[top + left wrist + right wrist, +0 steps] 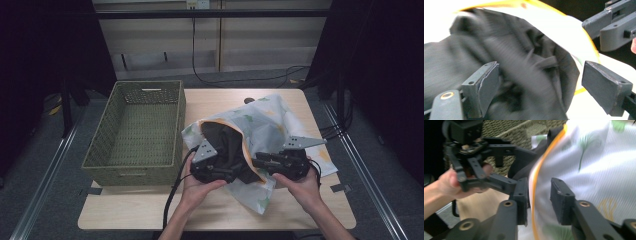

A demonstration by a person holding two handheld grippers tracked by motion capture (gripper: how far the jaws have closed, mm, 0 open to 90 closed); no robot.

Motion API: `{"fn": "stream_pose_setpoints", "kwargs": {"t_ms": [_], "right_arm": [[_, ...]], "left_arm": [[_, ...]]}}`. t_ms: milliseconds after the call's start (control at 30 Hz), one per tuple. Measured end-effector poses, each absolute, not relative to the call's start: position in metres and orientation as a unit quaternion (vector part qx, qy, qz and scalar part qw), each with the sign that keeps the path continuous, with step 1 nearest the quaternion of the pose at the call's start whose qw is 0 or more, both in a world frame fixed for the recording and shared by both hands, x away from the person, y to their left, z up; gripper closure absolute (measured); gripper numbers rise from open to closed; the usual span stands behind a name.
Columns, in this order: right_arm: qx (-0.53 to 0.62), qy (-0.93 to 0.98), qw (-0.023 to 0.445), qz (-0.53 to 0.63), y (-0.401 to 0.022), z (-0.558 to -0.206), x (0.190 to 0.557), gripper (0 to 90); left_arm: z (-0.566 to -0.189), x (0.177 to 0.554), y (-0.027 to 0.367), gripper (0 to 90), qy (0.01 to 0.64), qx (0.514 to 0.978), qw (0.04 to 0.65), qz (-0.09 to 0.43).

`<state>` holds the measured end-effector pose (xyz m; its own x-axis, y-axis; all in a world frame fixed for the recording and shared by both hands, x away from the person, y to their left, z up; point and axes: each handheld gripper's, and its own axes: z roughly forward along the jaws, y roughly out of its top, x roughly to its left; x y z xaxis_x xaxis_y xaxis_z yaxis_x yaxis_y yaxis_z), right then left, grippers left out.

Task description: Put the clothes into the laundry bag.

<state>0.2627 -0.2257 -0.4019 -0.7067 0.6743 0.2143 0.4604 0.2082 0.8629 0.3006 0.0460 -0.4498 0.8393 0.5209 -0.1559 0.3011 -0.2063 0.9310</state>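
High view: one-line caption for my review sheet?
Two hand-held claws, left and right, open at a white laundry bag's mouth beside a green basket.

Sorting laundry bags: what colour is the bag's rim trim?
Orange-yellow, on the bag's rim trim; clearest in the right gripper view.

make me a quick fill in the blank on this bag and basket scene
1. The green woven basket sits to the ____ of the white bag in the high view.
2. The bag's opening has an ____ rim.
3. The cloth inside the bag is ____ in colour.

Missing words: left; orange; black

Basket (137, 132) blocks left; right free
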Motion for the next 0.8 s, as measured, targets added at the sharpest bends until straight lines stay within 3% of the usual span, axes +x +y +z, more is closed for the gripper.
{"fn": "stream_pose_setpoints", "kwargs": {"t_ms": [167,300,400,467,567,700,800], "right_arm": [[0.363,0.767,0.128,0.514,-0.219,-0.389,0.271,57.8],[0.359,0.777,0.152,0.495,-0.2,-0.381,0.297,50.2],[0.366,0.785,0.159,0.473,-0.192,-0.383,0.308,50.0],[0.392,0.788,0.167,0.445,-0.187,-0.39,0.319,63.8],[0.396,0.782,0.153,0.457,-0.19,-0.394,0.322,88.6],[0.375,0.782,0.145,0.476,-0.186,-0.385,0.316,89.8],[0.343,0.777,0.114,0.515,-0.18,-0.37,0.304,89.9]], "left_arm": [[-0.452,0.304,0.058,12.3,0.282,0.775,0.552,0.122],[-0.474,0.315,0.041,9.7,0.273,0.812,0.503,0.109],[-0.483,0.317,0.034,9.1,0.27,0.823,0.489,0.099],[-0.485,0.317,0.033,9.6,0.276,0.822,0.49,0.096],[-0.482,0.313,0.032,19.5,0.271,0.826,0.484,0.099],[-0.481,0.308,0.027,32.9,0.27,0.827,0.483,0.1],[-0.481,0.304,0.023,37.3,0.279,0.819,0.492,0.098]]}}
